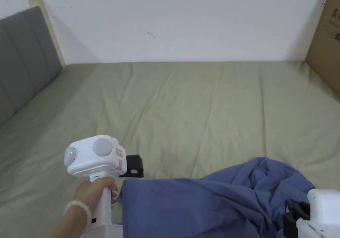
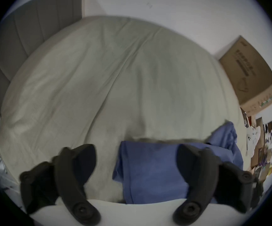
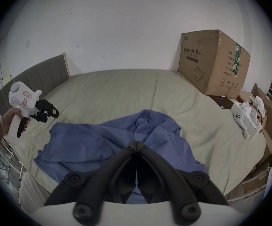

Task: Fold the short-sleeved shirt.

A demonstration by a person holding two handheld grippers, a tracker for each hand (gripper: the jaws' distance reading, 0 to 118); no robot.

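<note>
A blue short-sleeved shirt lies crumpled on the near edge of the bed, flatter on its left and bunched up on its right. My left gripper hovers at the shirt's left corner, held by a hand. In the left gripper view it is open wide, with the shirt's corner below its right jaw and nothing pinched. My right gripper is at the shirt's bunched right side. In the right gripper view its jaws are closed on a fold of the shirt, and creases run toward the tips.
The olive-green sheet spreads wide beyond the shirt. A grey headboard stands at the left and a large cardboard box sits on the far right corner. A white tray of items and cluttered boxes lie off the bed's right side.
</note>
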